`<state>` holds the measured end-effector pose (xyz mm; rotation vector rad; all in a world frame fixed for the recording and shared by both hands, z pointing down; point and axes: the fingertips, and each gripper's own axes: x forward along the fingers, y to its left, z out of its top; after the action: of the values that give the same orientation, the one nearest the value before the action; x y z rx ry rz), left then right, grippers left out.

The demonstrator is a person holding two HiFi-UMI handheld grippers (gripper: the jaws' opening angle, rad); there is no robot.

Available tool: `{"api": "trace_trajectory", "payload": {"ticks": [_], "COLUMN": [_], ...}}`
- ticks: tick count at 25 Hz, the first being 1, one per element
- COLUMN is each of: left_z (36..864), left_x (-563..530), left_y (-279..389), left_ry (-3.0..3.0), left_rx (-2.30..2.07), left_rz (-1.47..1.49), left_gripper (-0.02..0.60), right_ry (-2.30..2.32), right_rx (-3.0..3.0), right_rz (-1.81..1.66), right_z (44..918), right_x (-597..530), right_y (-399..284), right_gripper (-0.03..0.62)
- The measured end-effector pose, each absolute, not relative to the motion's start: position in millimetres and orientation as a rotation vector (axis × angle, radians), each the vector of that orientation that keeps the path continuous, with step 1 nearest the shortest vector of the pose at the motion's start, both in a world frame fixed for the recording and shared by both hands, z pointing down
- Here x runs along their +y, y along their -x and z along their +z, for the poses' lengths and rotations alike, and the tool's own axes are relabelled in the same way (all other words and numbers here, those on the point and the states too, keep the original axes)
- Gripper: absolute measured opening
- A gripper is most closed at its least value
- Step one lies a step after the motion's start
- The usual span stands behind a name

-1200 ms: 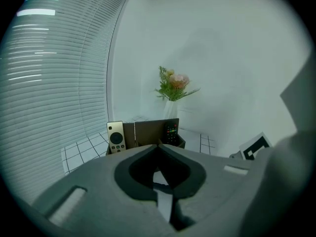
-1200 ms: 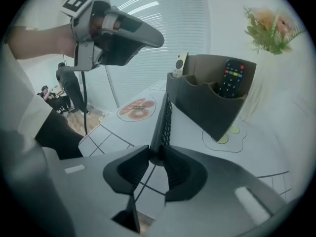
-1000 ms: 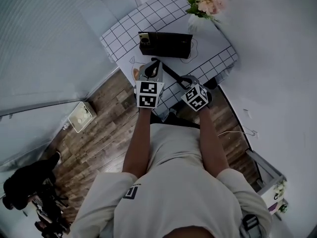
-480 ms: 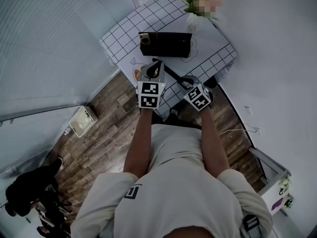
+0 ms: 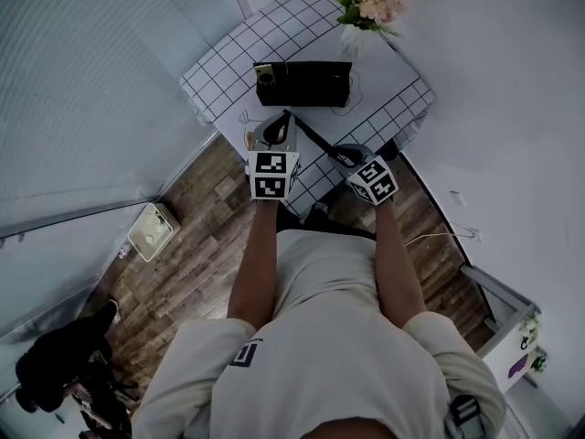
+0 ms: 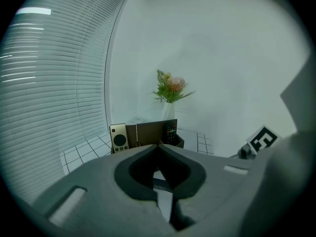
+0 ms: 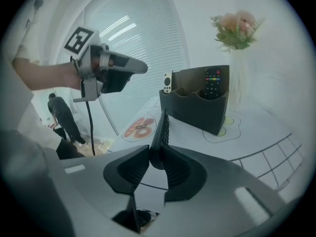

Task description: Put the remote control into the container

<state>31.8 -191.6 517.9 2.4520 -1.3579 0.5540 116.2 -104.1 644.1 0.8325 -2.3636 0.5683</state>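
Checked cloth covers the table (image 5: 402, 99), whose near corner points at the person, with floor falling away on both sides of it. Toward the far side stands the dark container (image 5: 311, 85), with a vase of flowers (image 5: 364, 7) just behind it. It already holds a pale remote at its left end and a black one at its right, and the room between them looks free. The remote to be stowed (image 5: 311, 133) is off the cloth, slanting toward the container and well short of it. The right gripper (image 7: 155, 151) clamps its near end, jaws narrowed on the thin edge. The left gripper (image 6: 159, 145) hangs just beside the remote's far tip, jaws together and empty. This looks like the carry step, with the insertion not begun. Next, the right gripper probably needs to lift, travel forward over the bare cloth, tip the remote upright and lower it past the rim. Room looks good ahead; the vase behind and the left gripper alongside are the things to avoid.
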Motion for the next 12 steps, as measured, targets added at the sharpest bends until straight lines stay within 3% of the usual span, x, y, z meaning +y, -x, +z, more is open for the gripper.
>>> {"api": "trace_trajectory", "payload": {"ticks": [4,12], "left_z": [524.5,539.3], "left_x": [-191.6,-184.2], "left_y": [-24.1,-26.2], "left_ry": [-2.43,-2.471], "left_rx": [-1.361,-1.243], "left_rz": [0.545,0.558], "left_gripper": [0.003,0.003], "right_ry": [-0.853,-0.752], "right_rx": [-2.41,-2.383], "right_rz": [0.628,0.29], "right_z": [634.5,574.6], "right_x": [-101.8,-128.1], "right_y": [-117.3,-110.5], "right_gripper": [0.089,0.084]}}
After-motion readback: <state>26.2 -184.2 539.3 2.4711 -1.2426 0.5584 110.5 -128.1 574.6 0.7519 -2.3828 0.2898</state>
